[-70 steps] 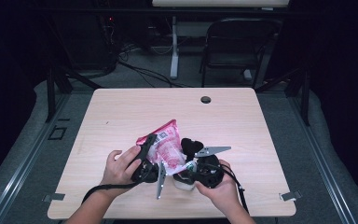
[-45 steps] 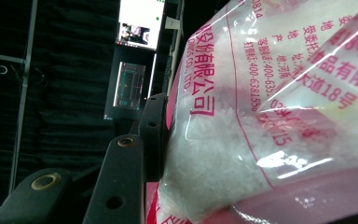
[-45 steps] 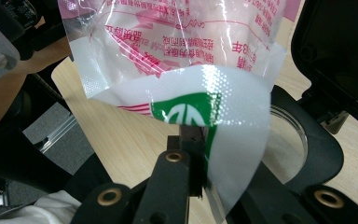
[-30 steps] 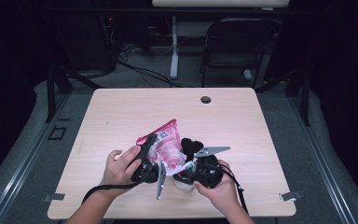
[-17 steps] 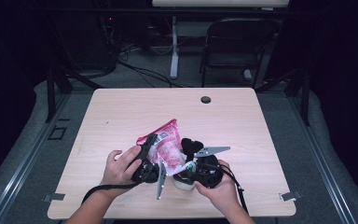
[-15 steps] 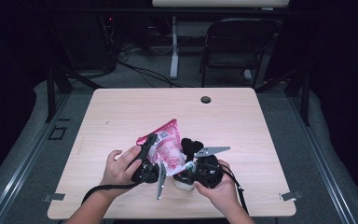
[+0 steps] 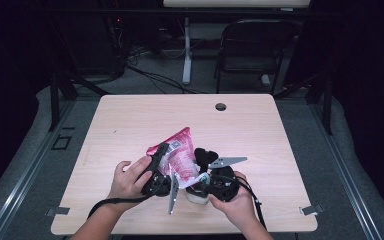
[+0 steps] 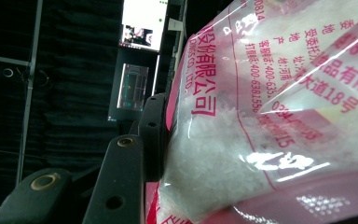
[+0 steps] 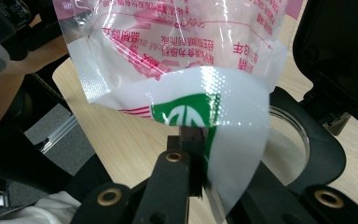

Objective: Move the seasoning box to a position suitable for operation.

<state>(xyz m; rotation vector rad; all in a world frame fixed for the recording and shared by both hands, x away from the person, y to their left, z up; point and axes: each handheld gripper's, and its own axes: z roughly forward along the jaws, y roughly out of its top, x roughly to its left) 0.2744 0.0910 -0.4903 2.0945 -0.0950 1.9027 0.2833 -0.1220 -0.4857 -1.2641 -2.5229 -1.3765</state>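
Observation:
A pink and clear bag [image 7: 182, 145] of white granules is held tilted above the table's near edge. My left gripper [image 7: 166, 159] is shut on the bag's body; in the left gripper view one black pad [image 8: 154, 135] presses the bag [image 8: 270, 116] and the other jaw is hidden behind it. My right gripper [image 7: 200, 167] is shut on the bag's lower corner. In the right gripper view its jaws [image 9: 191, 140] pinch a folded white flap with a green mark, below the bag [image 9: 177, 46]. A clear round dish [image 9: 286, 149] lies under the bag.
The wooden table [image 7: 260, 130] has a dark cable hole [image 7: 220, 106] near its far edge. A folding chair [image 7: 252, 45] and cables stand on the floor beyond. A white container [image 7: 197, 196] shows under the right gripper, close to the near edge.

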